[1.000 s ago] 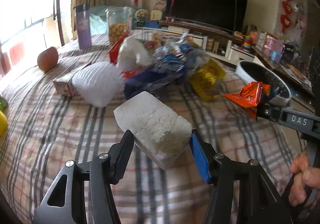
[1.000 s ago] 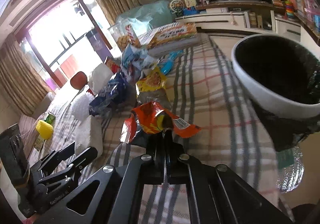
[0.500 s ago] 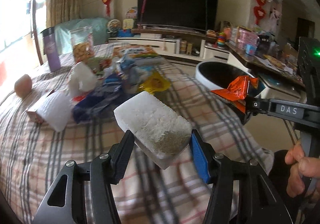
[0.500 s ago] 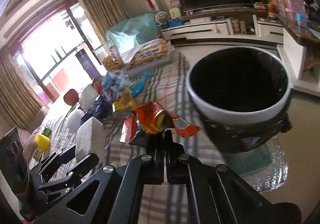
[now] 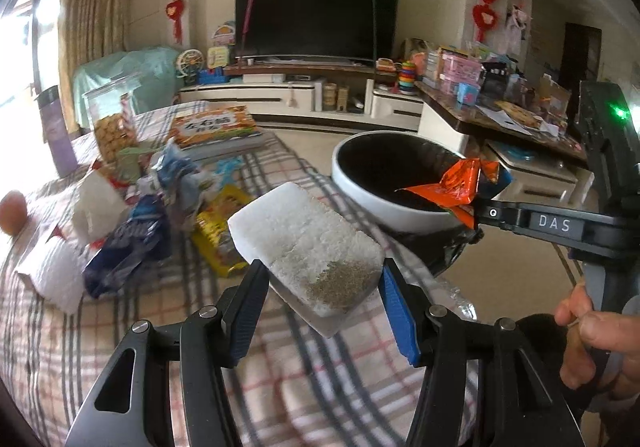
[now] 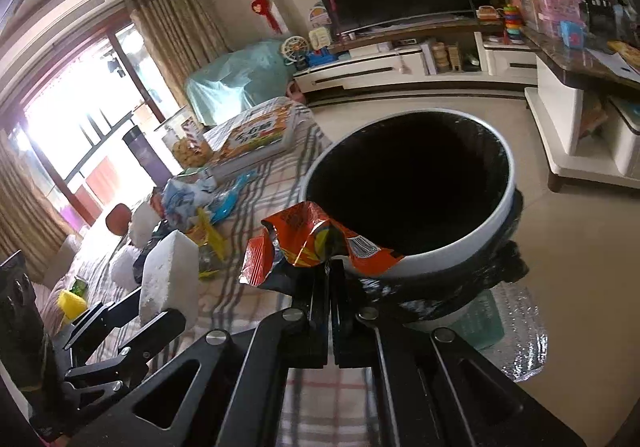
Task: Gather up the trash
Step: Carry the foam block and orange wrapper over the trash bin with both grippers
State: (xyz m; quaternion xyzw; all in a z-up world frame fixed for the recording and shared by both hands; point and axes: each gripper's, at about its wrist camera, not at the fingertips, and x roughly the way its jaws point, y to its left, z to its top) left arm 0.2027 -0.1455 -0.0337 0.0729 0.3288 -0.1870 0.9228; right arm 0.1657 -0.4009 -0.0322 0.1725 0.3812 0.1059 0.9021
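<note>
Trash is now carried nearer the bin (image 6: 460, 243): the right gripper (image 6: 331, 267), closed tight on an orange wrapper (image 6: 312, 239), has reached its rim, and the left gripper (image 5: 320, 287) (half open) clamps a foam block (image 5: 304, 239) just behind, over the table (image 5: 280, 387).

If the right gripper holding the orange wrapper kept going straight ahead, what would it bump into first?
Most likely the trash bin. The right gripper is shut on the orange wrapper, and the bin's white rim sits right behind the wrapper in its view. How far away the rim is can't be told for sure.
</note>
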